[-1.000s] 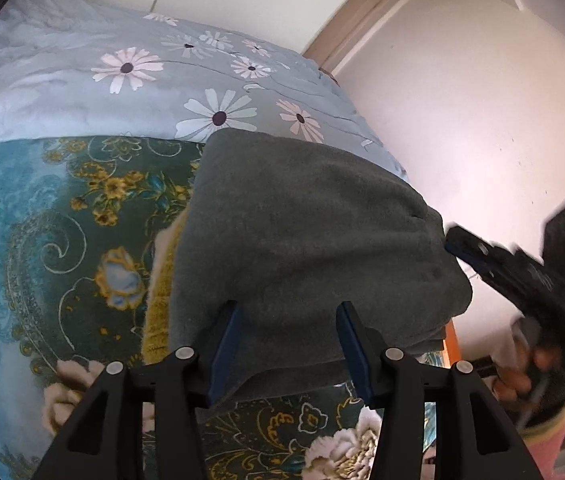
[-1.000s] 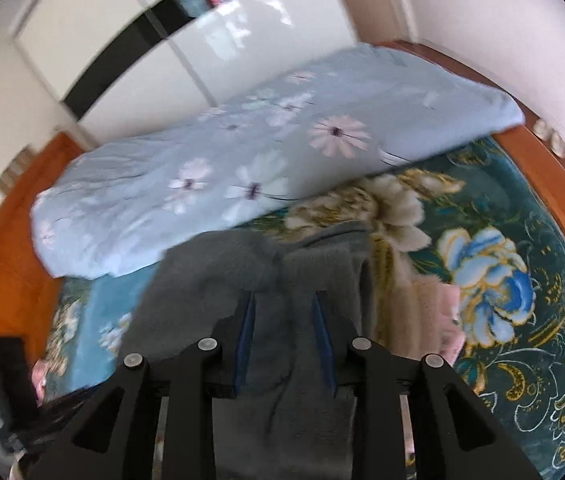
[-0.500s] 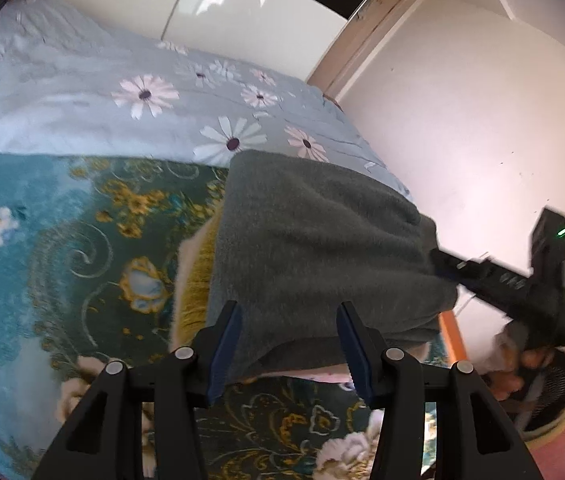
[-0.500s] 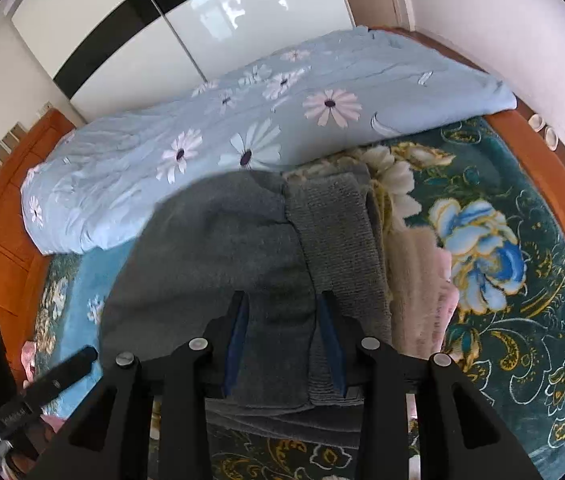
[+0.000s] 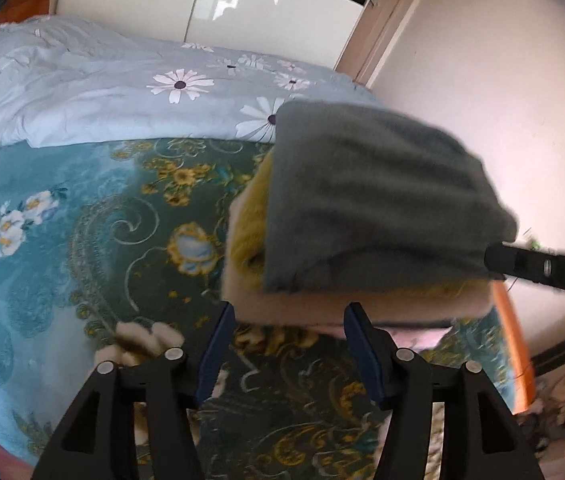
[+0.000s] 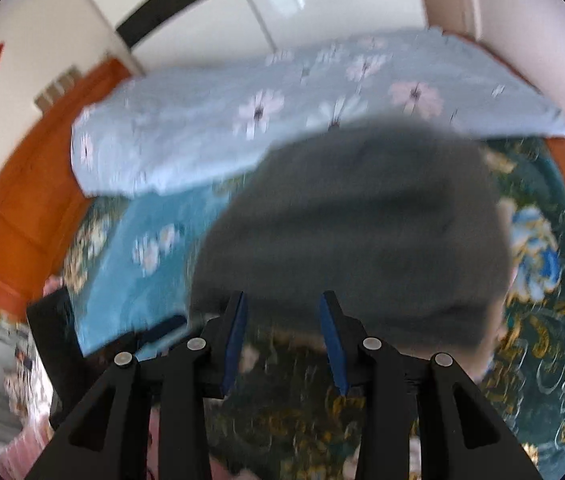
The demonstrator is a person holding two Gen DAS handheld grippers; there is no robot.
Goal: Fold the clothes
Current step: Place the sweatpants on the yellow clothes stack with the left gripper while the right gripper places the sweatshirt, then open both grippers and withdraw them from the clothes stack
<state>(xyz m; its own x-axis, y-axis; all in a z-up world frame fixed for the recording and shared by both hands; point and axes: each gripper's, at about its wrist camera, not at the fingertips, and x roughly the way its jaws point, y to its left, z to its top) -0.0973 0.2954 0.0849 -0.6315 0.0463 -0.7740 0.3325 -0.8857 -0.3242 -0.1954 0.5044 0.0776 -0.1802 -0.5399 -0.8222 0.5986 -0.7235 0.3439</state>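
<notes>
Both grippers are mine to steer: the left gripper (image 5: 288,344) has its jaws spread wide with nothing between them, and the right gripper (image 6: 282,336) is likewise parted and empty. Straight ahead of each lies the grey folded garment (image 5: 366,200), resting on top of a stack of clothes (image 5: 250,236) (mustard and cream layers show beneath it) on the teal floral blanket (image 5: 82,240), near the daisy-print duvet (image 5: 102,92). From the left view its long axis runs left to right, with the right gripper's finger (image 5: 538,266) just beside its right end, so I judge the right side nearer. The right view is heavily blurred, and I cannot tell how many garments the stack holds or whether its far edges line up.
</notes>
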